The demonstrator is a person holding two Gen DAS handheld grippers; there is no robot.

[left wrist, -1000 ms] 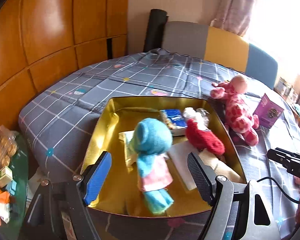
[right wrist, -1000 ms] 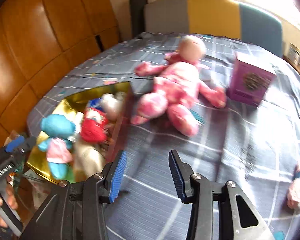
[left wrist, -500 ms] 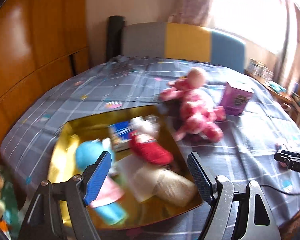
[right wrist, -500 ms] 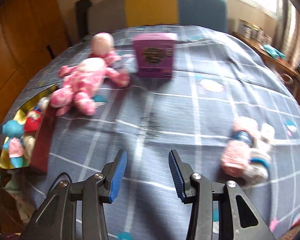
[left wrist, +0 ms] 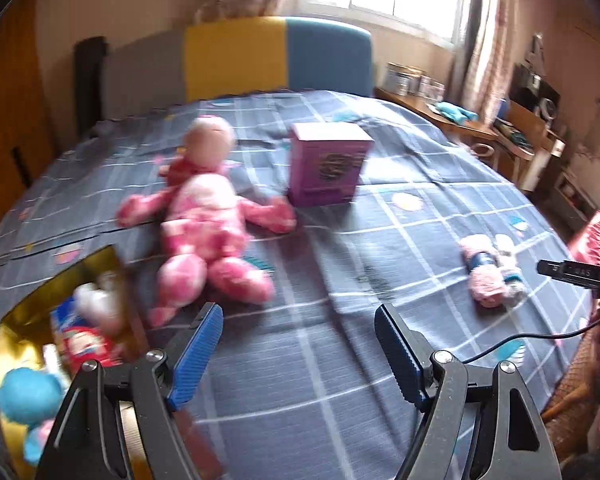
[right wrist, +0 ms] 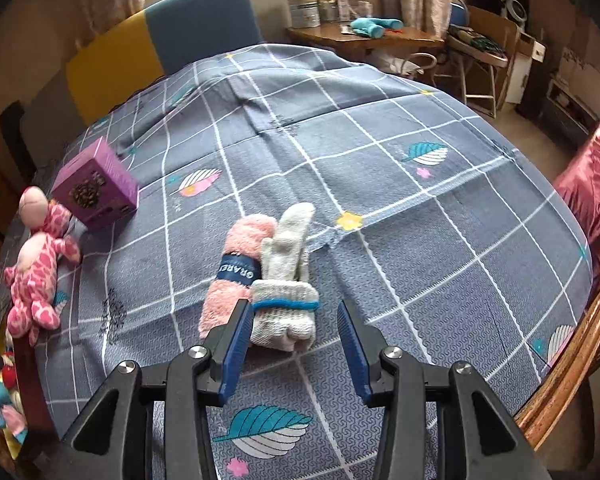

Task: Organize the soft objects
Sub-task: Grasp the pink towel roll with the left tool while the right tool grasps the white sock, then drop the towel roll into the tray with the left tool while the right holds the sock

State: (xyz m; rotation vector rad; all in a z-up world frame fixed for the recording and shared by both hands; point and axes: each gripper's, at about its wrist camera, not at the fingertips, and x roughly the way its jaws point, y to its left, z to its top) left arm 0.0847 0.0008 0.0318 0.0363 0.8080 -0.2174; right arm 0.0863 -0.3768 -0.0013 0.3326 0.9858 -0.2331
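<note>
A white knitted glove bundle (right wrist: 285, 280) with a blue band lies on the bed beside a pink rolled towel (right wrist: 236, 270). My right gripper (right wrist: 296, 344) is open and empty, its fingers either side of the glove's near end. My left gripper (left wrist: 298, 344) is open and empty above the bedspread. A pink spotted plush (left wrist: 204, 224) lies ahead of it, also in the right wrist view (right wrist: 36, 276). The gold tin (left wrist: 24, 308) at lower left holds a blue plush (left wrist: 24, 396), a red item and others. The glove and towel (left wrist: 488, 272) show at the right.
A purple box (left wrist: 328, 168) stands on the bedspread past the pink plush, also in the right wrist view (right wrist: 96, 190). A grey, yellow and blue headboard (left wrist: 236, 60) is behind. A wooden desk (right wrist: 364, 36) and chairs stand beyond the bed. A wooden edge (right wrist: 572, 356) is at right.
Both grippers swung right, away from the tin. The right gripper moved up to the glove and towel, now between its fingers. The left view now faces the pink plush and purple box.
</note>
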